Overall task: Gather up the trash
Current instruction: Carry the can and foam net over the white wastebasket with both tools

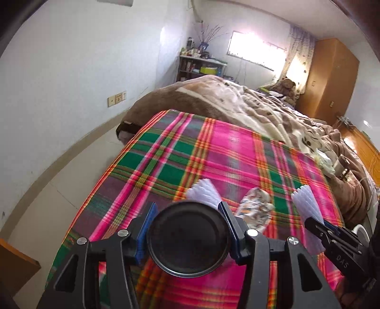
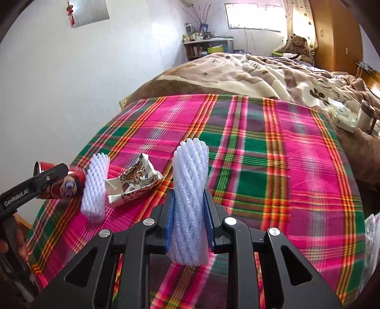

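Left claw [image 1: 187,231] grips a can [image 1: 188,238], right claw [image 2: 188,221] a foam sleeve [image 2: 190,187] — plaid bedspread [image 2: 285,166] fills mid-frame, window [image 2: 254,16] at top.

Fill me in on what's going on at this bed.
A person is collecting trash off the pink and green plaid blanket with two handheld grippers. The left gripper is shut on a red printed drink can, seen bottom-on in its own camera. The right gripper is shut on a white foam mesh fruit sleeve. A second white foam mesh sleeve and a crumpled printed paper wrapper lie on the blanket.
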Demonstrator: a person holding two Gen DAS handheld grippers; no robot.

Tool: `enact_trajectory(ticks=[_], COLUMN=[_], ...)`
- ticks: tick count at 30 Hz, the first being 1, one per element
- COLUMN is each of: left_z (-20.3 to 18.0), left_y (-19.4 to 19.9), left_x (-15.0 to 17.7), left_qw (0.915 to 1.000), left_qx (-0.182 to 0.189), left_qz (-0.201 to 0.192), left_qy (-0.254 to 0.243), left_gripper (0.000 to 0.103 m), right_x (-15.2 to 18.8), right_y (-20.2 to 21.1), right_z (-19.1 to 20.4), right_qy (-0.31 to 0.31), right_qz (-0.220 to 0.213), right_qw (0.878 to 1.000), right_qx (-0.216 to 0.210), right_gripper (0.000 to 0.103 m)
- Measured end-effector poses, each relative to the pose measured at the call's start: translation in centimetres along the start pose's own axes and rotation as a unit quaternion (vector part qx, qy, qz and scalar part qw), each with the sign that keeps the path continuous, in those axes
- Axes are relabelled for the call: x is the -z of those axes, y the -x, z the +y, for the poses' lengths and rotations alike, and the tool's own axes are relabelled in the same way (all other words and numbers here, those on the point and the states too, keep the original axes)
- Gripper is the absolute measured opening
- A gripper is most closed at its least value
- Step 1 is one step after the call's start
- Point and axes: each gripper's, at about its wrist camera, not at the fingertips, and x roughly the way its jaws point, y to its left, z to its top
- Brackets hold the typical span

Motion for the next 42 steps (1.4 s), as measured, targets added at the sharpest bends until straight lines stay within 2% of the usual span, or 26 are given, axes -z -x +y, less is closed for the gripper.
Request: enact_trajectory(ticks=[4,10,21,33,42], left_z=[-1.9,-5.3,-12.2,-21.9,-28.1], left_y=[1.7,4.0,6.1,7.9,8.9], left_x=[0.4,1.0,2.6,4.9,6.0], left_qw=[0.9996,0.9976,0.9906,0.9729,0.9583], left_qx=[0.005,0.032,0.09,0.167,0.211], left_qz=[-0.02,-0.036,-0.041,-0.041,-0.036], left_qy=[-0.021,-0.049,-0.095,-0.155,-0.189], left_gripper=[0.052,0.052,0.052,0.052,0.052], right_x=[0.2,0.6,1.5,3.0,4.3], right_y=[1.2,3.2,7.2,13.2,15.7], right_z=[-0.7,-2.1,-6.2,-12.6,-16.4], right_qy=[-0.006,-0.017,-0.043,-0.087,-0.12], right_qz=[-0.01,-0.028,-0.059,-0.104,-0.122], right_qw=[1.0,0.999,0.997,0.988,0.979], right_qx=[0.0,0.003,0.023,0.075,0.112], right_gripper=[0.023,0.023,0.023,0.023,0.023])
